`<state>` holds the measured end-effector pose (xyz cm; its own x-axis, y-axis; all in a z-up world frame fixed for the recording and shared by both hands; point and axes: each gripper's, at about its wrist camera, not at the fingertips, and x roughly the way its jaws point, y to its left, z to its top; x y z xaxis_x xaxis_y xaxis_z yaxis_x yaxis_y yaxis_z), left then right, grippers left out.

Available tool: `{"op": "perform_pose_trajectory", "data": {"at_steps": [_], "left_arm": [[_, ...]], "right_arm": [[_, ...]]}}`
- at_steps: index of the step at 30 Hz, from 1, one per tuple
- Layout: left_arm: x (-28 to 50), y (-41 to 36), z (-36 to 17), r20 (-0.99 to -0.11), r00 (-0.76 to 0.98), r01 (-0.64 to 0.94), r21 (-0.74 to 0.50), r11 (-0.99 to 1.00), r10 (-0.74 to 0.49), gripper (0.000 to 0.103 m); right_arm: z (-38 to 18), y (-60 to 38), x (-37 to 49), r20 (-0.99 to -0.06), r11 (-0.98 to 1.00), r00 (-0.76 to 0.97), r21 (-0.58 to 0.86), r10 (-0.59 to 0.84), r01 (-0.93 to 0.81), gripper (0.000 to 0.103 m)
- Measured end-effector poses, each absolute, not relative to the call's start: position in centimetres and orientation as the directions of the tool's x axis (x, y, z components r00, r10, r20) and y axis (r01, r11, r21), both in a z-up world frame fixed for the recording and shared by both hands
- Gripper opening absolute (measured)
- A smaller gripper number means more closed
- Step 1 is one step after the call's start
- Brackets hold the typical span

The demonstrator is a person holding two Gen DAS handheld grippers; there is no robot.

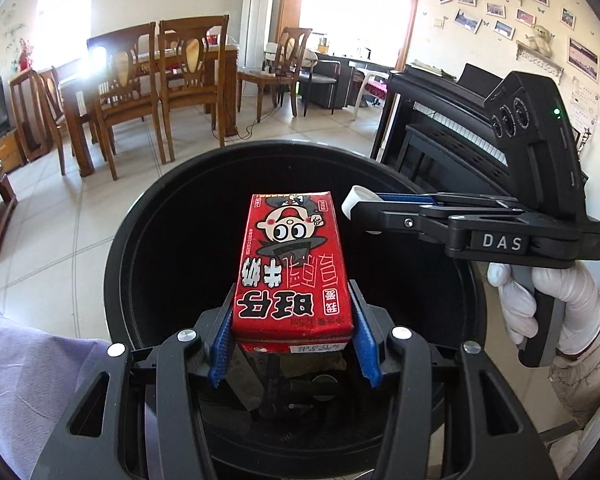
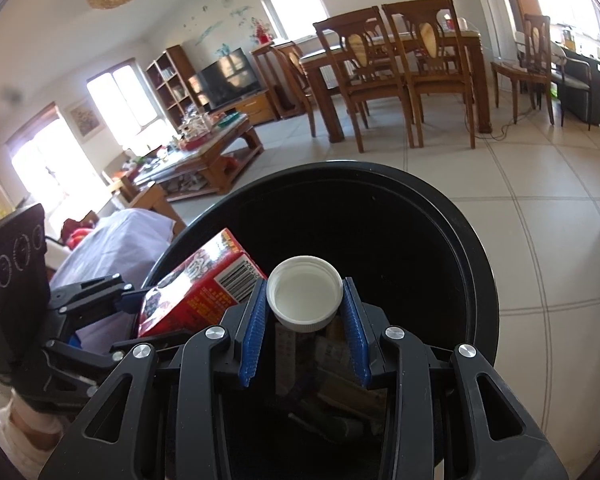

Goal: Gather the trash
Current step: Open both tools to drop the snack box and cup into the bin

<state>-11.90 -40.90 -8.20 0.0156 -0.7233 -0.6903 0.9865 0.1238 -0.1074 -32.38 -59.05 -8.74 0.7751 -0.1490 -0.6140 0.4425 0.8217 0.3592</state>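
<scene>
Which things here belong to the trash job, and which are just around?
Job: red carton in left gripper; white cap in right gripper; black bin.
Around: dining chairs, TV, coffee table, piano.

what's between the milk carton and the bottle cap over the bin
Nothing: in the left wrist view only the dark inside of the bin shows between the red carton and the white cap.
</scene>
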Motion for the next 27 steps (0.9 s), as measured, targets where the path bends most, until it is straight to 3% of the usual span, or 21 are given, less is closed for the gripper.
{"op": "perform_pose_trajectory", "data": {"at_steps": [7,10,12,20,27], "left_arm": [[-11.6,-41.3,-8.4,-0.699,0.028,0.983,-0.109,0.145,-0.715,0.054],[-11.6,-40.9,-8.2,-0.686,0.052,0.982,-0.095,0.16,-0.726,0.08],[-11.8,-40.8,-8.0,-0.68,0.058,0.983,-0.089,0.161,-0.731,0.081],[-11.9,-39.4,-7.5,-0.662,0.083,0.981,-0.076,0.177,-0.745,0.098],[-10.7,-36.4,-6.1,-0.614,0.102,0.971,-0.11,0.213,-0.783,0.098]], "right_arm": [[-9.1,-58.9,-32.2,-0.619,0.822,0.769,0.35,-0.157,0.45,0.04],[-8.6,-58.7,-31.8,-0.613,0.829,0.773,0.34,-0.163,0.445,0.052],[-8.4,-58.4,-31.8,-0.608,0.827,0.77,0.322,-0.193,0.462,0.074],[-7.7,-58.6,-31.5,-0.602,0.809,0.769,0.33,-0.217,0.487,0.074],[-7.0,-57.7,-30.5,-0.611,0.797,0.759,0.334,-0.223,0.503,0.088]]}}
